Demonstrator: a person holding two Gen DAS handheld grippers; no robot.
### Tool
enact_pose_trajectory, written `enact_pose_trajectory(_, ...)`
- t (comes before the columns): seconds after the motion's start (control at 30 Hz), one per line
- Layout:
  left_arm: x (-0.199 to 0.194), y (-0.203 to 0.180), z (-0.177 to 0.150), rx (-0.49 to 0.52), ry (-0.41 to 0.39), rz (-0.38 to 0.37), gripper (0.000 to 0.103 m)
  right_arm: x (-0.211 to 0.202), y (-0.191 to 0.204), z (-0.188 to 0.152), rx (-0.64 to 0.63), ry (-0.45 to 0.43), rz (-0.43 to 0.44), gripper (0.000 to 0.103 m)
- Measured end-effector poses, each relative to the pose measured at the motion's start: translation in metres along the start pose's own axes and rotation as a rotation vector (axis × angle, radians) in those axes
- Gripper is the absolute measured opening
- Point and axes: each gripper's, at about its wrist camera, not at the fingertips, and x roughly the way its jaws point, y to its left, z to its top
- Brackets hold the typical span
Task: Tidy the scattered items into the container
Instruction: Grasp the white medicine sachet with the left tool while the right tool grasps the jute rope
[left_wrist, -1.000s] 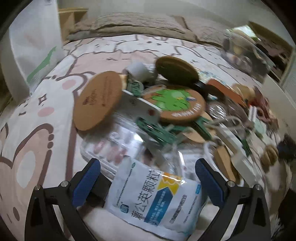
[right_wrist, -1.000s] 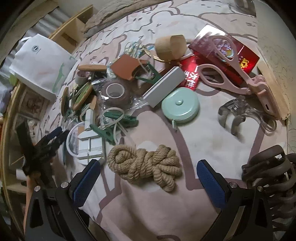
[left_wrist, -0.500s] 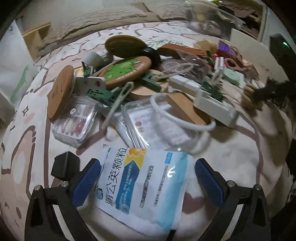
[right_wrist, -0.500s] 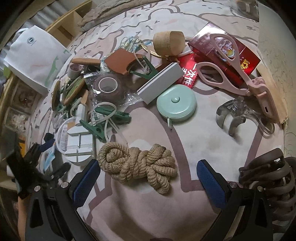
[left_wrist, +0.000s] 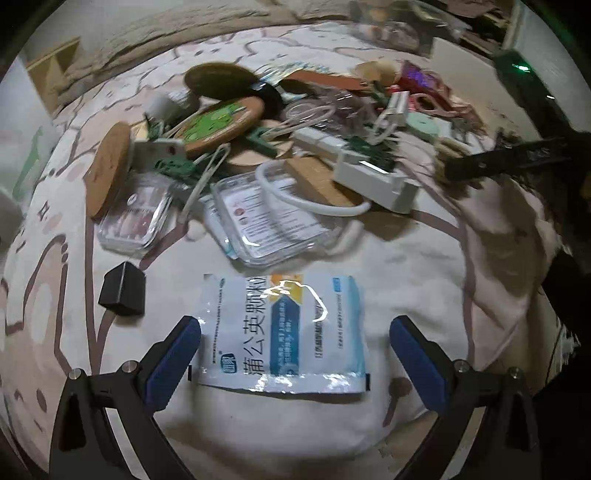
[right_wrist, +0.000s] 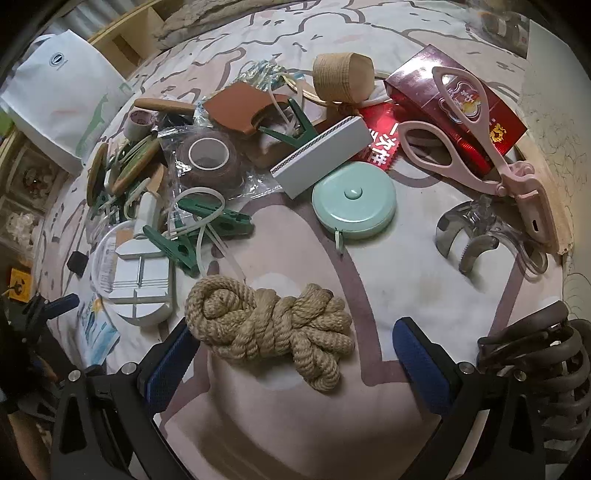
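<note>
left gripper (left_wrist: 295, 345): jaws wide open, holding nothing, sachet (left_wrist: 282, 332) flat between them at lower centre | right gripper (right_wrist: 290, 349): jaws wide open, empty, rope (right_wrist: 269, 326) between them, lower centre | clutter pile (left_wrist: 258, 147): upper half of frame

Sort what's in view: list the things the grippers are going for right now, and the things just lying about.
In hand now:
- blue-and-white foil medicine sachet, between the open left gripper
- coiled tan jute rope bundle, between the open right gripper

Lying about:
- round mint-green tape measure
- pink plastic scissors
- small black cube
- white paper bag
</note>
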Motion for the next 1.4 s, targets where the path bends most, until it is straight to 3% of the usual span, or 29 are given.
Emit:
enact_pose_trajectory(0.13,0.011,0.003,0.000,-0.006,0.015,0.063,0.103,0.000,-0.002,0.002,0.046,0.013,-0.009,0.103)
enact_pose_trajectory(0.27,0.017,0.007,-0.001,-0.014,0.015,0.053,0.103,0.002,0.007,0.002,0.009,0.014,-0.050,0.103)
enact_pose_trajectory(0.5,0.020,0.002,0.000,-0.002,0.003,0.083,0.103,0.004,0.018,0.002,-0.068,-0.002,-0.084,0.089)
enact_pose_trajectory(0.6,0.022,0.002,0.003,-0.006,0.002,0.090,0.103,0.003,0.019,0.003,-0.101,-0.012,-0.078,0.074)
enact_pose_trajectory(0.7,0.024,0.001,0.003,-0.003,-0.004,0.098,0.103,0.000,0.017,0.003,-0.119,-0.017,-0.050,0.068)
enact_pose_trajectory(1.13,0.022,0.002,0.003,-0.004,0.014,0.066,0.102,-0.034,0.016,-0.001,-0.149,-0.112,-0.002,0.064)
enact_pose_trajectory(1.4,0.017,-0.001,0.006,-0.010,0.012,0.061,0.087,-0.046,0.013,-0.001,-0.137,-0.135,0.019,0.064)
